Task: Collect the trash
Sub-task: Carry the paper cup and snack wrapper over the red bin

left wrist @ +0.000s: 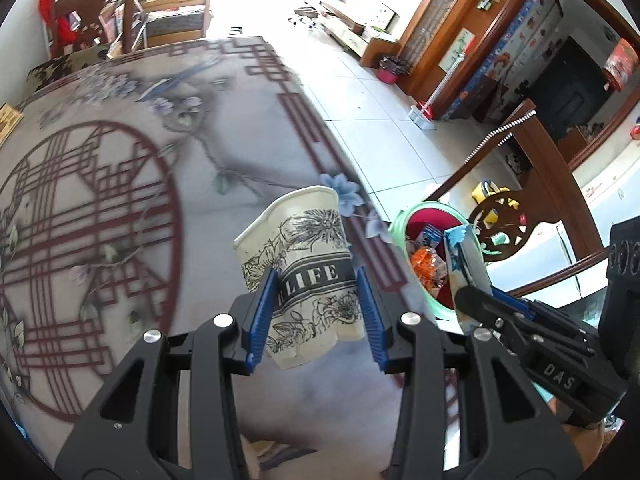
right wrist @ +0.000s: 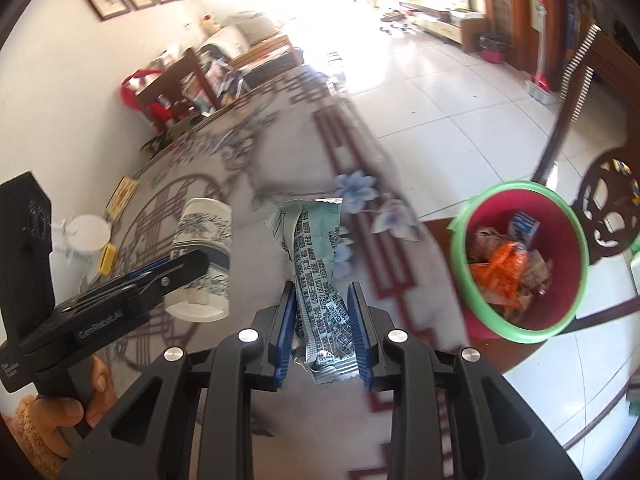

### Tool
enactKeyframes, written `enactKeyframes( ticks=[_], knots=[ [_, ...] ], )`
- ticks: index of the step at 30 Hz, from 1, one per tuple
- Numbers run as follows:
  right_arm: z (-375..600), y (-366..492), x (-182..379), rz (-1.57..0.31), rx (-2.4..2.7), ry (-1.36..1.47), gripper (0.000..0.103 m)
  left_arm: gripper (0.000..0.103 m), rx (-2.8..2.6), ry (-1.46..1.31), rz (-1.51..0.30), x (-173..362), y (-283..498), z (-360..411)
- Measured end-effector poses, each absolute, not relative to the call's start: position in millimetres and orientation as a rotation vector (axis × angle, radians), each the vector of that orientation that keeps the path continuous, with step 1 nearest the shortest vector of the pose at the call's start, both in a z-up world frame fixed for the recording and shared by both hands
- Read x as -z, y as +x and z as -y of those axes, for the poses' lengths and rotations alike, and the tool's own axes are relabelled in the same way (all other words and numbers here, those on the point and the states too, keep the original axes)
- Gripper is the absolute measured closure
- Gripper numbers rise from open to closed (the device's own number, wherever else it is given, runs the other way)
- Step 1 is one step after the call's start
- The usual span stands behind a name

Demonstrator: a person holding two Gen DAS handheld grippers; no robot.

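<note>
Left gripper [left wrist: 316, 304] clamped on a crumpled paper cup [left wrist: 302, 264], held clear above the patterned table [left wrist: 120, 200]. Right gripper [right wrist: 322, 320] nearly closed, pinching a pale blue wrapper [right wrist: 316, 264], also lifted off the table. Pink, green-rimmed bin [right wrist: 520, 260] at three o'clock of the wrapper, beyond the table edge, already holding trash including an orange packet [right wrist: 498, 272].

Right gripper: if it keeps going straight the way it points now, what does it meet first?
Probably the patterned tabletop. The right gripper, shut on the wrapper, points down at the table surface near its edge; the trash bin sits off to the right of that line. Depth is uncertain.
</note>
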State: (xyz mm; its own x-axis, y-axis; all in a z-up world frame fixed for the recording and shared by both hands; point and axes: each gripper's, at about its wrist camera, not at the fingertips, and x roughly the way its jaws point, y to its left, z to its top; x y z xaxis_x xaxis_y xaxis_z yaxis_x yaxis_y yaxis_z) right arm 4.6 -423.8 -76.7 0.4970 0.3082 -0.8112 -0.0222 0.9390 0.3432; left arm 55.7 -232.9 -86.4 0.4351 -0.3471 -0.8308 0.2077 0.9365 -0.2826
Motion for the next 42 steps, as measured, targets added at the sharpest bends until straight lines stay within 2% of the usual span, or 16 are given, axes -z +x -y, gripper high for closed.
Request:
enactKeyframes(
  ticks=[15, 42],
  knots=[
    [494.8, 6.4, 87.1, -1.043, -0.142, 0.366, 0.077, 0.063, 0.426, -0.077, -1.093, 92.7, 70.5, 315.5],
    [600.2, 29.8, 116.4, -1.08, -0.04, 0.456, 0.076, 0.063, 0.485, 0.006, -1.142, 111.0, 99.4, 410.6]
  ],
)
